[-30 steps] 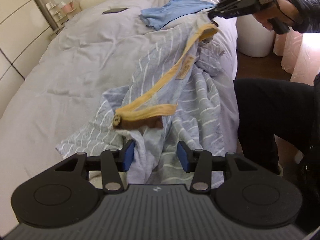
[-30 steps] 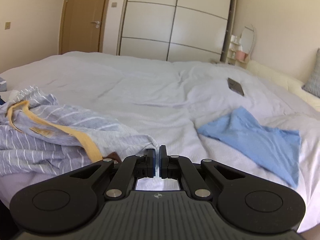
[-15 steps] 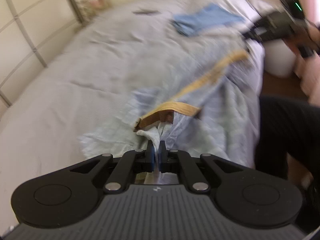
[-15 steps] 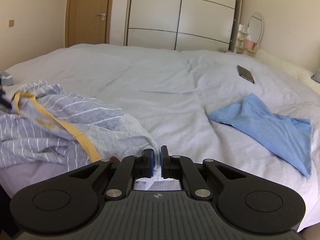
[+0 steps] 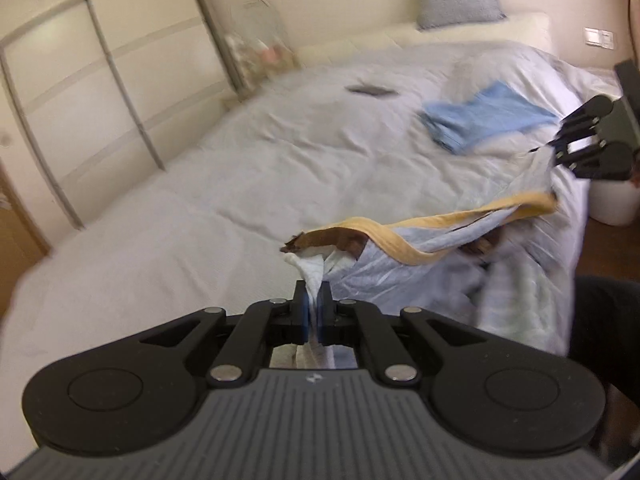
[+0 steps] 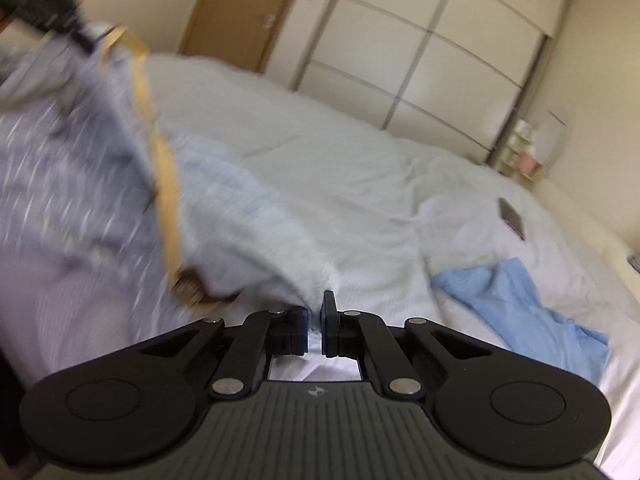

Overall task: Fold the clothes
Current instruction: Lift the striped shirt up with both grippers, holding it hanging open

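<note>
- Left wrist view: the left gripper (image 5: 314,307) has its jaws pressed together on a twisted bunch of the striped garment (image 5: 404,268), a pale blue piece with a yellow band (image 5: 400,242) along its edge and a brown patch beside the pinch. The cloth hangs lifted above the bed (image 5: 224,200), stretched from this pinch towards the right gripper (image 5: 554,152), which sits at the garment's far end, over the bed's right edge (whether it grips there cannot be told from this angle). Farther up the bed from the garment lie a blue cloth (image 5: 484,120) and a dark phone (image 5: 370,90). A dark-clothed leg shows beside the hanging folds.

- Right wrist view: the right gripper (image 6: 315,330) has its pads nearly closed, pinching a thin edge of the striped garment (image 6: 80,184) (heavily blurred). The fabric rises from this pinch, up and away to the left, to the left gripper (image 6: 82,42), seen dimly at the cloth's upper corner. The blue cloth (image 6: 520,304) lies on the bed (image 6: 340,184) right of the garment, the phone (image 6: 512,218) beyond it, near a wardrobe (image 6: 432,56).
</note>
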The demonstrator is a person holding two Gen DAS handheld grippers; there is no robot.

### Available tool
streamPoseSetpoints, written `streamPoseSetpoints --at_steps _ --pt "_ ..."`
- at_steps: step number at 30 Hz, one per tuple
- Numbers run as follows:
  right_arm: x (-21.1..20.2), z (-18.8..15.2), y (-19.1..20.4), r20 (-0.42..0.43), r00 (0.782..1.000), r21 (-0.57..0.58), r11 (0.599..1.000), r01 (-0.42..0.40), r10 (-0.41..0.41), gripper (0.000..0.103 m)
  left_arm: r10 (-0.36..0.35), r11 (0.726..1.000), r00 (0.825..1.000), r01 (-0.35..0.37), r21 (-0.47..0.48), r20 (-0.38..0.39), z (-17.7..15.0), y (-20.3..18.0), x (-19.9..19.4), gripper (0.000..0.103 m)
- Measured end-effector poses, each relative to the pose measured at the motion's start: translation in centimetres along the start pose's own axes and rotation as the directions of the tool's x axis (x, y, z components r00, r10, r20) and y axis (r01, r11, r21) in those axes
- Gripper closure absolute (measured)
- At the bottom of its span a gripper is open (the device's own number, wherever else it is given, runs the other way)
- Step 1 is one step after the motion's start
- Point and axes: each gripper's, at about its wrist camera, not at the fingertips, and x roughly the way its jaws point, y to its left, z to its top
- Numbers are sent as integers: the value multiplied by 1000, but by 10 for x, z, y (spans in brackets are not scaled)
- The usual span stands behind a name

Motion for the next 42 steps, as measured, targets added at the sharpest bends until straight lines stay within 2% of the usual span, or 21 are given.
streamPoseSetpoints --at_steps 2,4,6,8,11,16,22,25,28,29,30,31,32,34,36,40,41,42 --pt "-8 19 -12 47 999 25 999 24 -25 101 83 997 994 -83 -7 68 12 8 -21 101" --pt "-16 37 -24 94 994 51 998 46 -51 101 163 987 976 -163 -15 141 26 14 -48 101" --pt "-23 56 -36 139 987 78 995 67 -77 101 240 971 947 -239 -30 215 39 14 -79 101" --pt "-31 75 -47 184 977 105 991 87 -105 101 310 950 910 -308 -53 276 46 8 -109 101" --pt "-64 98 -50 271 950 105 986 133 -157 101 402 913 851 -400 -79 337 53 -8 -150 101" --pt "-118 136 -54 409 881 116 971 208 -237 102 483 866 761 -490 -103 433 82 -16 -205 101" --pt "-171 184 -70 553 769 162 947 278 -320 102 528 816 643 -566 -121 555 143 -2 -245 101" --pt "-179 211 -88 603 716 185 935 302 -351 102 552 790 609 -600 -124 570 171 14 -241 100" --pt "-171 237 -104 642 672 191 926 325 -369 102 563 787 616 -602 -131 551 191 40 -214 100" --pt "-164 246 -108 652 661 191 924 332 -373 102 570 784 625 -607 -128 532 195 50 -198 100" --pt "-157 255 -113 660 650 191 921 339 -376 102 577 783 637 -609 -126 510 195 63 -180 100" --pt "-141 262 -117 662 648 183 920 346 -376 102 582 785 652 -607 -127 485 192 76 -158 100" --pt "-124 270 -122 664 647 175 919 353 -375 102 582 794 678 -594 -132 449 187 89 -129 100" --pt "-72 277 -120 641 673 133 917 377 -370 102 569 817 736 -559 -146 368 173 114 -67 100" --pt "-19 283 -119 615 699 90 913 398 -365 102 549 835 792 -532 -141 265 143 134 13 100" --pt "137 254 -108 455 835 13 941 339 -308 102 486 869 874 -481 -114 21 60 155 175 100" --pt "178 238 -103 398 870 -3 948 317 -290 102 458 880 888 -460 -118 -44 38 158 214 96" --pt "218 222 -98 339 901 -18 956 293 -270 102 440 885 891 -452 -114 -113 17 159 249 95"
